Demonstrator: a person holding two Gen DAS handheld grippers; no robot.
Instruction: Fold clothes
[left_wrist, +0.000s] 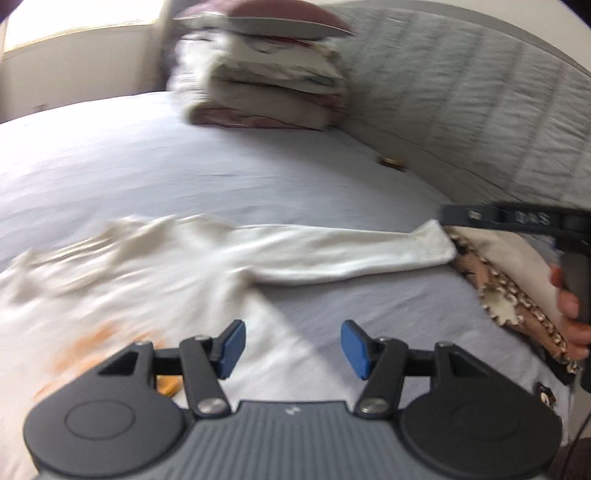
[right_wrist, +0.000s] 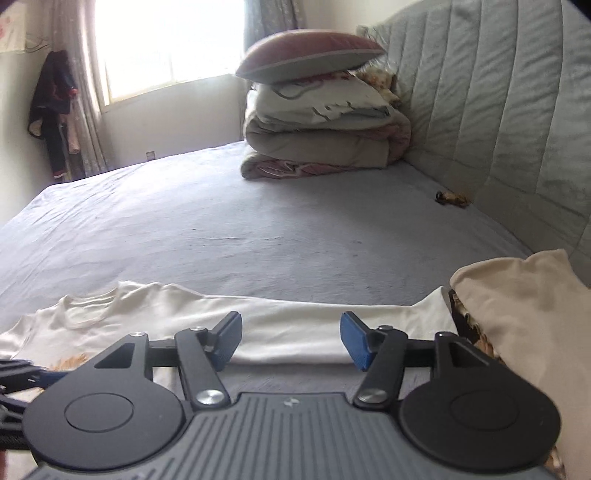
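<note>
A white long-sleeved shirt (left_wrist: 140, 273) with an orange print lies spread on the grey bed sheet (left_wrist: 221, 162), one sleeve (left_wrist: 354, 254) stretched out to the right. My left gripper (left_wrist: 292, 349) hovers open over the shirt's body near the armpit, nothing between its blue pads. The right gripper (left_wrist: 491, 218) shows at the right edge of the left wrist view, held by a hand, near the sleeve's cuff. In the right wrist view the right gripper (right_wrist: 291, 341) stands open just above the sleeve (right_wrist: 332, 328) of the shirt (right_wrist: 122, 314), empty.
A beige and patterned pile of clothes (right_wrist: 524, 325) lies right of the cuff. Folded quilts with a pillow on top (right_wrist: 317, 125) stand at the far end by the padded headboard (right_wrist: 498, 110). A small brown object (right_wrist: 452, 198) lies near the headboard. Dark clothes (right_wrist: 51, 110) hang by the window.
</note>
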